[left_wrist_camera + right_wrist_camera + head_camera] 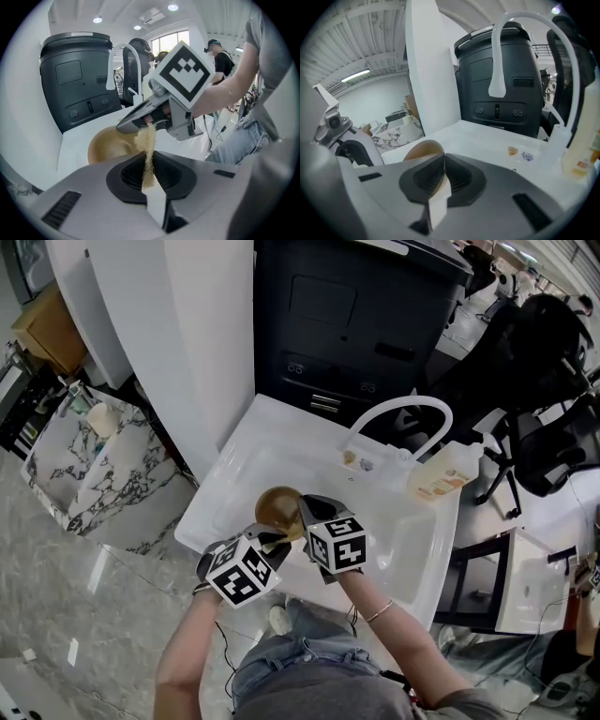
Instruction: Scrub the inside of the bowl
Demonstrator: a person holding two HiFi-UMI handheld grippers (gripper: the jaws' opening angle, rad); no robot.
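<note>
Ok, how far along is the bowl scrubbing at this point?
Done: the right claw is shut on the brown bowl at its rim, over the white sink, and the left claw is shut on a fibrous scrub pad. In hand: pad poised beside the bowl. Left: the pad is outside it, so the inside looks unscrubbed.

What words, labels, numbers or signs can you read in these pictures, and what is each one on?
No text can be read in any view.
Bottle label: print too blurred to read.
Stickers on the sink: too small to read.
Left cube and right cube: black-and-white square patterns only, no letters.
Black machine: buttons, no legible marking.
</note>
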